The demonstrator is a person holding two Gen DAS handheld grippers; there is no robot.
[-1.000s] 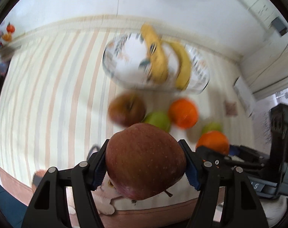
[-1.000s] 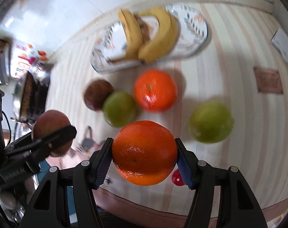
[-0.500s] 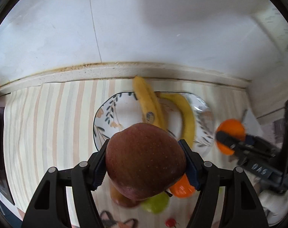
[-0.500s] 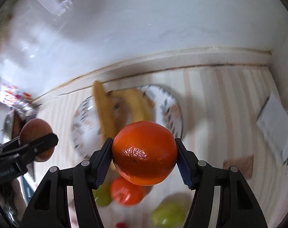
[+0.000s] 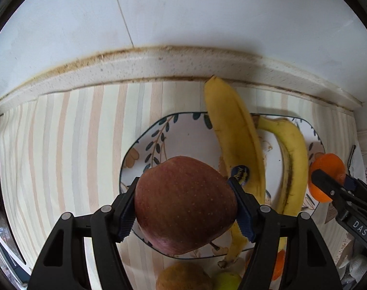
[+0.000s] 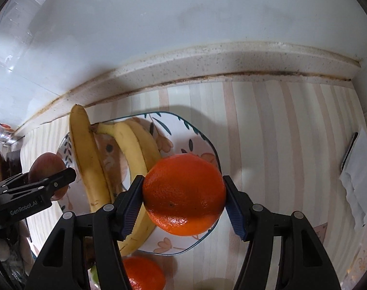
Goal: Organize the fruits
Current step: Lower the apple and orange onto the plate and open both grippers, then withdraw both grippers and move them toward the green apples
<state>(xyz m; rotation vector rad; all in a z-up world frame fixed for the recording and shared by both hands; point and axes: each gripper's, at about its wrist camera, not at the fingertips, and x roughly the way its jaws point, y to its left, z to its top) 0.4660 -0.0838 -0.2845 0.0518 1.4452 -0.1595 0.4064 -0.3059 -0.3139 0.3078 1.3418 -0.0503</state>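
Both grippers, pinching apple and orange, have apparently neared the plate.

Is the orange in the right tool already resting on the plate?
No, the orange sits clamped between the fingers of the right tool, held above the plate beside the bananas.

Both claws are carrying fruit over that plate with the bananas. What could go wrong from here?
The plate already holds the bananas, so bare room is tight: the apple or orange, both round, might roll off once released. The left gripper and right gripper are close together over the plate and might bump. The long banana overhangs the rim; a nudge could shift it.
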